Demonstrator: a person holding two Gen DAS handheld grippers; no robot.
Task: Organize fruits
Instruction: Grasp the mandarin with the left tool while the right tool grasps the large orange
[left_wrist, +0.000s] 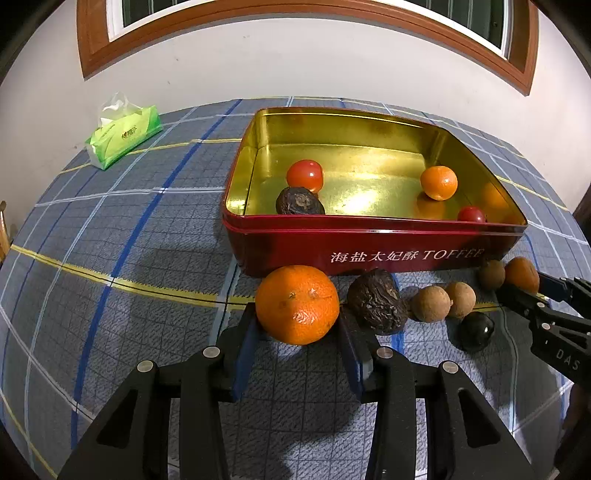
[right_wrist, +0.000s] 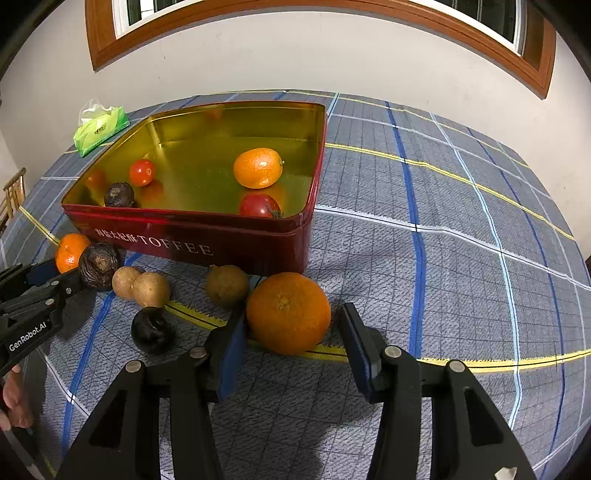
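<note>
A red toffee tin (left_wrist: 369, 243) (right_wrist: 192, 243) with a gold inside holds two red tomatoes (left_wrist: 305, 175) (right_wrist: 259, 205), a small orange (left_wrist: 439, 182) (right_wrist: 258, 167) and a dark wrinkled fruit (left_wrist: 299, 201) (right_wrist: 119, 194). In front of it lie loose fruits. My left gripper (left_wrist: 297, 325) is open with its pads on either side of an orange (left_wrist: 297, 303) (right_wrist: 70, 252) on the cloth. My right gripper (right_wrist: 291, 326) is open around another orange (right_wrist: 288, 312) (left_wrist: 521, 274). A wrinkled dark fruit (left_wrist: 376, 301) (right_wrist: 99, 266), brown longans (left_wrist: 443, 301) (right_wrist: 142, 286) and a dark round fruit (left_wrist: 476, 330) (right_wrist: 151, 330) lie between the two oranges.
A green tissue pack (left_wrist: 123, 134) (right_wrist: 99, 129) lies at the far left of the blue plaid tablecloth (right_wrist: 461, 221). A white wall with a wood-framed window stands behind the table. A chair (right_wrist: 13, 192) shows at the left edge.
</note>
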